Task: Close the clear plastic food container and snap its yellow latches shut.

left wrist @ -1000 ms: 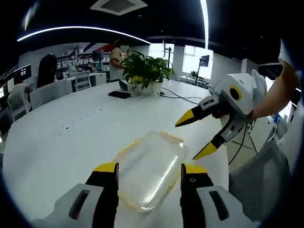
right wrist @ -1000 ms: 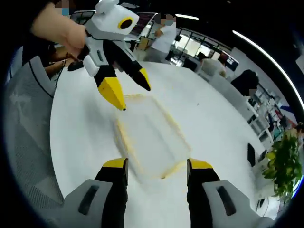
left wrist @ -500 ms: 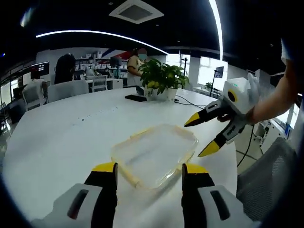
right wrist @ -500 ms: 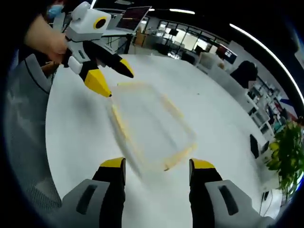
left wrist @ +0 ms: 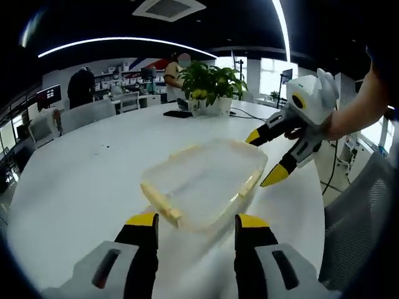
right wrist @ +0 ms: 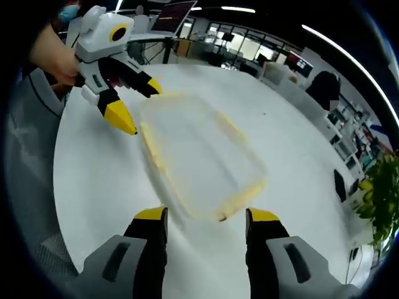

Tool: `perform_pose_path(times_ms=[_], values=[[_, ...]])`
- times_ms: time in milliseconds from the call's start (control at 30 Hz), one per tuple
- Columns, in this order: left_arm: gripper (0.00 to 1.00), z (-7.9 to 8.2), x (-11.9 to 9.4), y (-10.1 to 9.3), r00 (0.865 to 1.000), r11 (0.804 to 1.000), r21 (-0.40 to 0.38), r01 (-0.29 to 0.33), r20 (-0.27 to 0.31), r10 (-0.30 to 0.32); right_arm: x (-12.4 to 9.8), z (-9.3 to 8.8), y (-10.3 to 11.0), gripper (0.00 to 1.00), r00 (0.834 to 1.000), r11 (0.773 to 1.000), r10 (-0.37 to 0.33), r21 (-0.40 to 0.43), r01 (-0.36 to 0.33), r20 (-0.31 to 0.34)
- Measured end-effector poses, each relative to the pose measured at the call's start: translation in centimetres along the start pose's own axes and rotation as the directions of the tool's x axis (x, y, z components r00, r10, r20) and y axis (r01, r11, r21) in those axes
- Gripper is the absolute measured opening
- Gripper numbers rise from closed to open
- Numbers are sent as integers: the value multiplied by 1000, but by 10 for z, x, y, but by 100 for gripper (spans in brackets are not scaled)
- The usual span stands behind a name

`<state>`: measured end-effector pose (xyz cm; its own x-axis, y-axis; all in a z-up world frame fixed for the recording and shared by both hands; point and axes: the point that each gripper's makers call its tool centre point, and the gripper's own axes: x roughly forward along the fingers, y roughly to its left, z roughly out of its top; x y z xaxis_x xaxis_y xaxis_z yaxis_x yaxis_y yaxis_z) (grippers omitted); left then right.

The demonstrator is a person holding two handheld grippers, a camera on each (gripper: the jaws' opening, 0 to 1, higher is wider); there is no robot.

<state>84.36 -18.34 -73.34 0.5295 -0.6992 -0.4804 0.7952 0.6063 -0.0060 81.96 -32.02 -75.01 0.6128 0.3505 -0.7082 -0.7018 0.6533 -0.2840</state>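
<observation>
The clear container [left wrist: 202,184] lies on the white bench [left wrist: 75,180], lid apparently down, its yellow latches [left wrist: 161,203] looking unsnapped. Both the left gripper [left wrist: 194,225] and right gripper [right wrist: 204,221] hover beside it, fingers spread, empty. Next: press a latch down.

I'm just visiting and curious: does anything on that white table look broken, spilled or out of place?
Nothing stands out. The clear container sits flat on the white table, its yellow latches intact and nothing spilled around it.

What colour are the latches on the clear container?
Yellow latches on the container, clearest in the left gripper view.
</observation>
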Motion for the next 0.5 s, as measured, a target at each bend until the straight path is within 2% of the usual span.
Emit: perform_pose_path(times_ms=[233, 500], values=[[40, 1, 3, 3, 1000, 1000, 12, -19, -2, 20, 3, -2, 1, 44, 1000, 1000, 8, -6, -8, -4], [37, -4, 4, 2, 999, 999, 23, -31, -16, 31, 6, -1, 0, 38, 1000, 999, 6, -49, -6, 2]])
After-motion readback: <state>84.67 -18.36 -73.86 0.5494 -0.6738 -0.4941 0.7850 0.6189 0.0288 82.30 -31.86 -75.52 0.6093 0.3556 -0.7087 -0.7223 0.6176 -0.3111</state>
